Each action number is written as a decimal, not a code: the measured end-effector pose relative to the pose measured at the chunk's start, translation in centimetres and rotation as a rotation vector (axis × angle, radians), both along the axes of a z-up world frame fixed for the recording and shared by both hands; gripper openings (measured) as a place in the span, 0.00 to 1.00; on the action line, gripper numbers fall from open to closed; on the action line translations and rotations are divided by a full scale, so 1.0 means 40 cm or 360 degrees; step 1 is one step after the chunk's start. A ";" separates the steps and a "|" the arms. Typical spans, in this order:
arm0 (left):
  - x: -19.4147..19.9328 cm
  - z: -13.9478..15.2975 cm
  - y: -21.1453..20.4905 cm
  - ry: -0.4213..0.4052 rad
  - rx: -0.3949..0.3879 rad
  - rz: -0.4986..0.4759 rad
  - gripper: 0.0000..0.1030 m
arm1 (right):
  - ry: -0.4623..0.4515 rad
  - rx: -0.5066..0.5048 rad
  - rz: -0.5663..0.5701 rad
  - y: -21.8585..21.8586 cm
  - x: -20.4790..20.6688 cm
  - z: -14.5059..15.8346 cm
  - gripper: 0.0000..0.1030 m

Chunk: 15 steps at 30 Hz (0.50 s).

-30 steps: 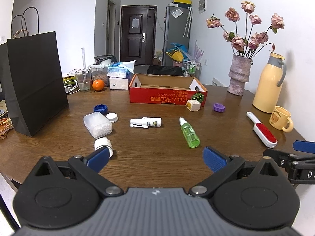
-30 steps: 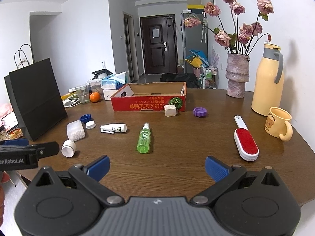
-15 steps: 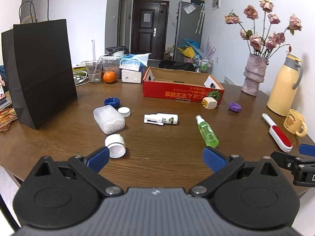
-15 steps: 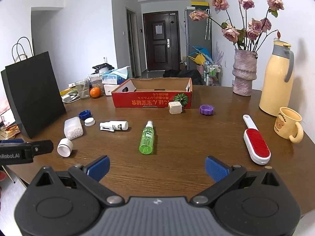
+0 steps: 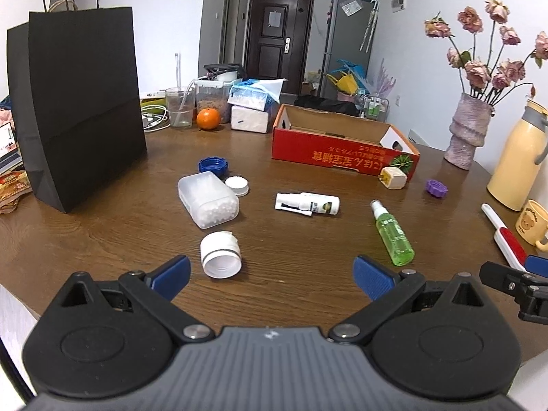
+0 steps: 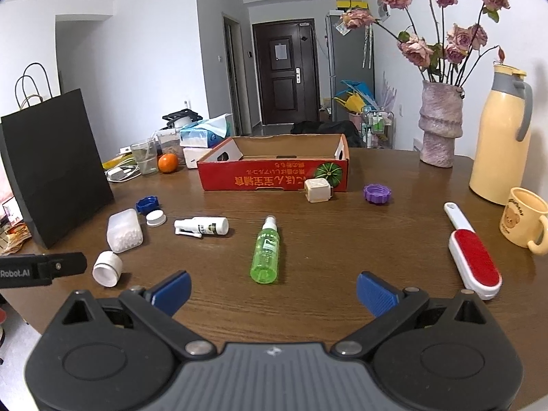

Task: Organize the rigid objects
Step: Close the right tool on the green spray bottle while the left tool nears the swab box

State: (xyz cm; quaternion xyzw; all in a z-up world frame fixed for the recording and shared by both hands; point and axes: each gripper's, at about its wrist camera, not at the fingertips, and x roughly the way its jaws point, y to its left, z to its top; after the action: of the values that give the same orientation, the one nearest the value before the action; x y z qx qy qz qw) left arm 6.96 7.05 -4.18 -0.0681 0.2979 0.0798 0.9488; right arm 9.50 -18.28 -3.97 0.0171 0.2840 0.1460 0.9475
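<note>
Loose items lie on the brown table: a white cap-like jar (image 5: 221,255) (image 6: 107,268), a clear box of white beads (image 5: 207,199) (image 6: 124,230), a white spray bottle (image 5: 307,202) (image 6: 202,226), a green spray bottle (image 5: 392,233) (image 6: 266,250), a blue lid (image 5: 213,164), a small white lid (image 5: 237,185), a cream cube (image 5: 393,177) (image 6: 318,190), a purple lid (image 5: 436,188) (image 6: 376,194) and a red lint brush (image 6: 472,258). An open red cardboard box (image 5: 342,154) (image 6: 274,178) stands behind them. My left gripper (image 5: 272,275) is open just before the white jar. My right gripper (image 6: 273,291) is open before the green bottle.
A black paper bag (image 5: 78,113) stands at the left. An orange (image 5: 208,118), a glass, tissue boxes and cables sit at the back left. A vase of roses (image 6: 440,126), a yellow thermos (image 6: 500,137) and a yellow mug (image 6: 522,217) stand at the right.
Both grippers have moved forward toward the items, the left one also panning left. Both stay open and empty.
</note>
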 end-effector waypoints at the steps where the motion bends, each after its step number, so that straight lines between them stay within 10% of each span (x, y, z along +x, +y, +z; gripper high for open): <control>1: 0.005 -0.003 0.005 0.0003 0.0001 0.0005 1.00 | 0.0000 -0.0003 0.0004 0.005 0.005 -0.003 1.00; 15: 0.092 -0.054 0.071 0.0058 -0.0009 0.0099 1.00 | 0.0028 -0.0022 0.0023 0.061 0.100 -0.052 1.00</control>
State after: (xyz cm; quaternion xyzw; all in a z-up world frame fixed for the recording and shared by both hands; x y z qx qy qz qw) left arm 10.62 9.90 -6.32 -0.0785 0.3132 0.1096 0.9401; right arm 13.52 -15.82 -6.05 0.0099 0.2934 0.1508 0.9440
